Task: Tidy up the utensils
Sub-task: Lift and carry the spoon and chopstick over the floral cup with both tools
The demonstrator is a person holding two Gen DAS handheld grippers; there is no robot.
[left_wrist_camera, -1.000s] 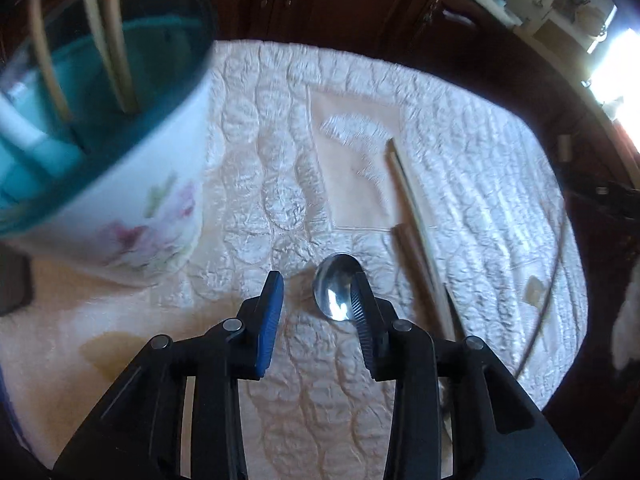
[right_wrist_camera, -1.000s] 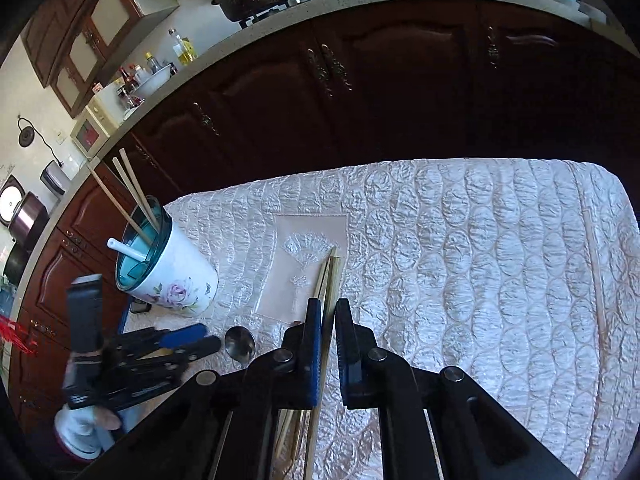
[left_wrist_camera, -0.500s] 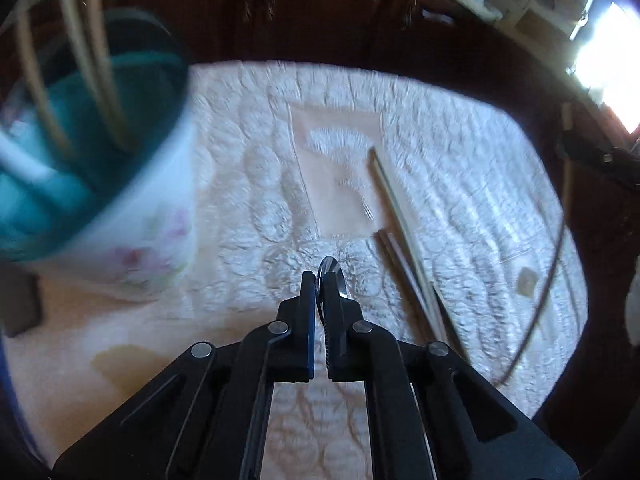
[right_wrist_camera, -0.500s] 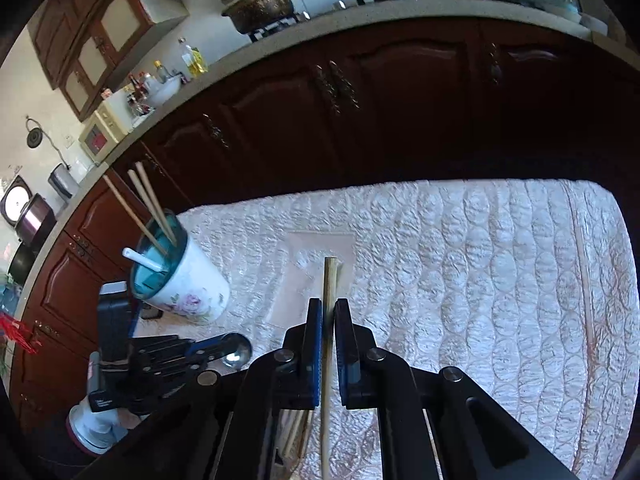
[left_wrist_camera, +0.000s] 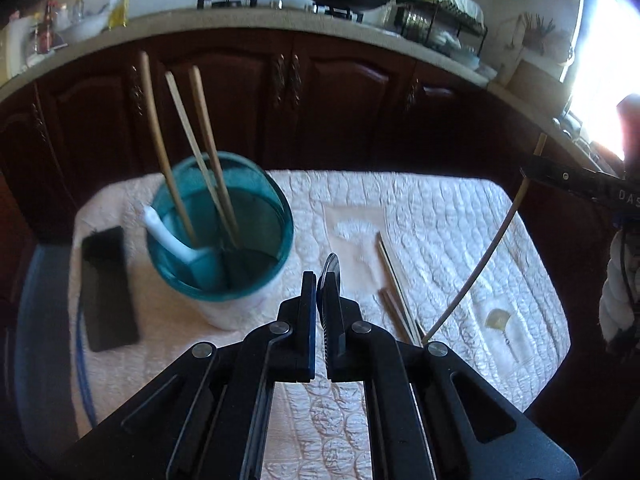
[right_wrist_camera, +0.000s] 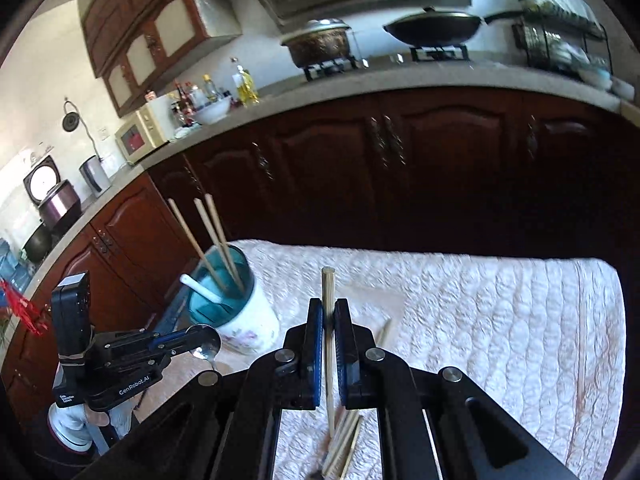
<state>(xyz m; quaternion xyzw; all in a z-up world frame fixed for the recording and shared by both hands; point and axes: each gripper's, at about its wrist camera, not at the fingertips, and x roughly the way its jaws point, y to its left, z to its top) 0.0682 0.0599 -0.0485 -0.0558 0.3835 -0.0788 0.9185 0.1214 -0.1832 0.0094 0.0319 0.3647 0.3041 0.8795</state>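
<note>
My left gripper is shut on a metal spoon, held edge-on above the cloth, just right of the teal-rimmed floral cup. The cup holds three wooden chopsticks and a white spoon. My right gripper is shut on one wooden chopstick, lifted above the table; it also shows at the right of the left wrist view. From the right wrist view the left gripper holds the spoon beside the cup. More chopsticks lie on the cloth.
A black phone lies left of the cup. The table has a white quilted cloth. Dark wooden cabinets stand behind the table. A small yellowish scrap lies at the right of the cloth.
My left gripper closed on the spoon and lifted it up beside the cup. My right gripper lifted its chopstick off the cloth and raised it.
</note>
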